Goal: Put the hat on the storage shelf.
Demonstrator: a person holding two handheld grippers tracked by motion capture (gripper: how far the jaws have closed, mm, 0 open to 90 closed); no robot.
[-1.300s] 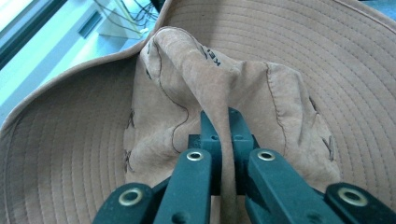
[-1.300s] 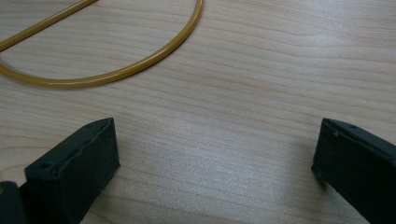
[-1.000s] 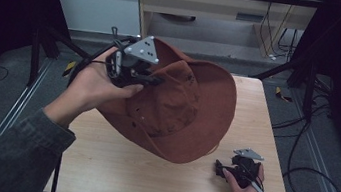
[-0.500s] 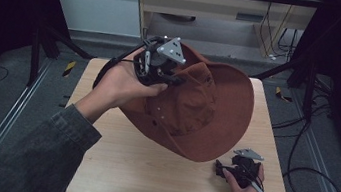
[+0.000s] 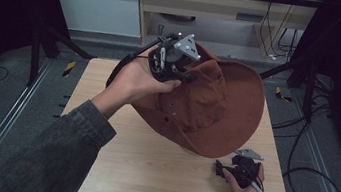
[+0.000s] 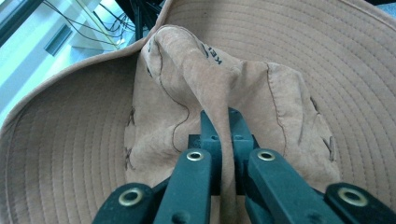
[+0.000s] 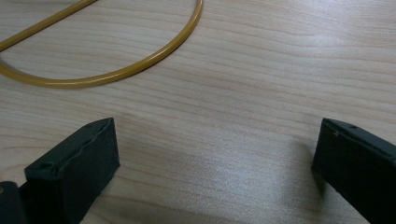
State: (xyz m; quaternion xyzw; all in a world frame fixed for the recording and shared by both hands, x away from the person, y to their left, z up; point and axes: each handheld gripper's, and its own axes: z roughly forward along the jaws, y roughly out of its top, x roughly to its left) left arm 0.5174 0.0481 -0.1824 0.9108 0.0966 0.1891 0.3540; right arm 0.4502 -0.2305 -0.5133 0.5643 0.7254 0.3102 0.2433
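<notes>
A brown wide-brimmed hat hangs tilted above the wooden table, its lower brim close to the tabletop. My left gripper is shut on a pinched fold of the crown. In the left gripper view the two black jaws clamp that fold of tan fabric, with the stitched brim spread around it. My right gripper rests low at the front right of the table, just in front of the brim. Its jaws stand wide open over bare wood with nothing between them.
A thin yellow ring lies on the wood ahead of the right gripper. Black frame legs stand at the table's far corners, a cabinet stands behind it, and cables run on the floor at the right.
My left gripper has carried the hat to the right and a little farther away, and the hat has tipped more upright. The right gripper has stayed put.
</notes>
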